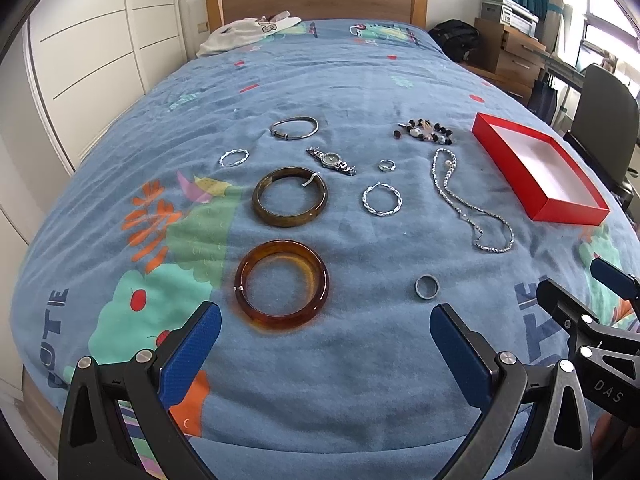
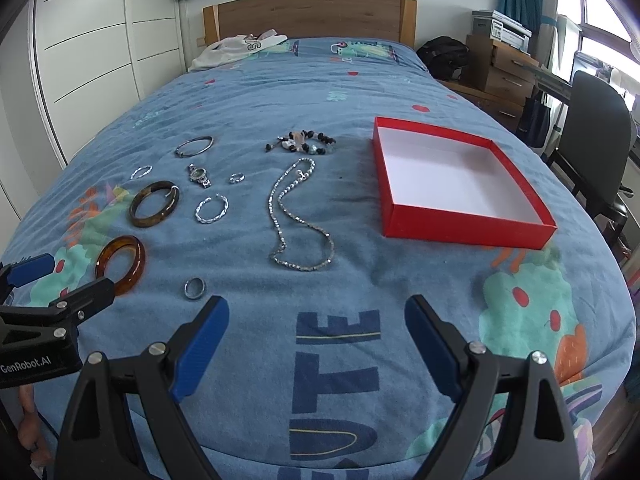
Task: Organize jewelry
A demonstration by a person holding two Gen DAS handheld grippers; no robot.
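Bare bedspread (image 2: 340, 280) between silver necklace (image 2: 298, 220) and red box (image 2: 464, 232); box interior unobstructed.

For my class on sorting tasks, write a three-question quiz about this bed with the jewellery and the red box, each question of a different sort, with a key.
1. True or false: the red box already holds a piece of jewellery.
2. Multiple choice: which piece lies nearest the left hand-held gripper? A. silver necklace B. amber bangle C. wristwatch
3. Fill in: both the left and the right hand-held gripper have jaws that stand ____.

Key
1. False; only its white bottom shows.
2. B
3. open, holding nothing
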